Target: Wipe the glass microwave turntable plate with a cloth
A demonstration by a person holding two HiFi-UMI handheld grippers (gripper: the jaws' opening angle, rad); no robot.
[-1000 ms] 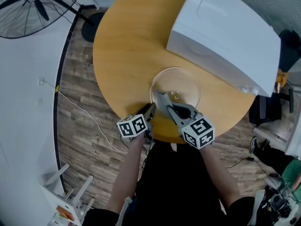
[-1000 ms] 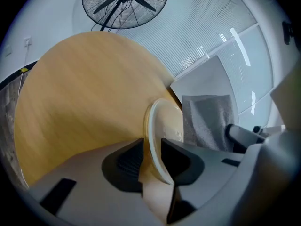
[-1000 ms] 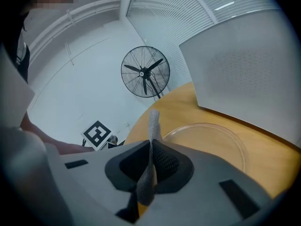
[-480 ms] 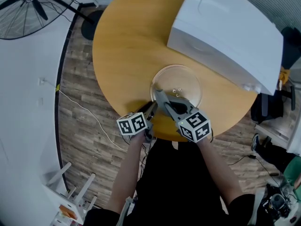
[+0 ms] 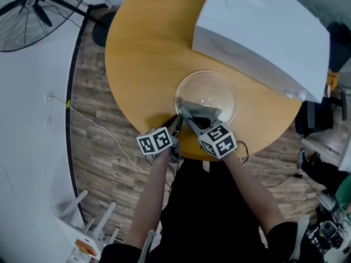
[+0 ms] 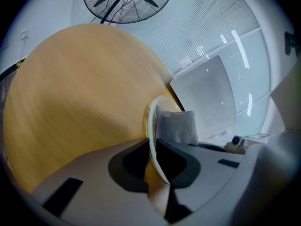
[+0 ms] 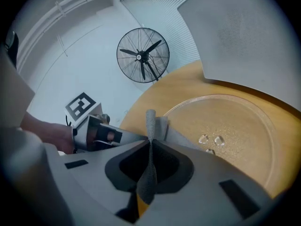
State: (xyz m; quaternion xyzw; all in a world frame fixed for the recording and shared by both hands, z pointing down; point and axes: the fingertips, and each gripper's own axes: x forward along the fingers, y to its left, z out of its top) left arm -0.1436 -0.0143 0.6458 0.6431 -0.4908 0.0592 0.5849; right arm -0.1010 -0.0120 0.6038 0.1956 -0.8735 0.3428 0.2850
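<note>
The clear glass turntable plate lies on the round wooden table in front of the microwave. My left gripper sits at the plate's near-left edge. Its jaws are closing, and in the left gripper view the plate's rim is pinched between them. My right gripper is shut on a grey cloth, low over the near part of the plate. In the right gripper view the cloth stands folded between the jaws, with the plate beyond it.
A white microwave fills the table's far right, right behind the plate. A standing fan is on the floor at the far left. Cables run across the wooden floor beside the table's near edge.
My right gripper has come down with the cloth to the near part of the plate. The left gripper has kept its place at the plate's rim.
</note>
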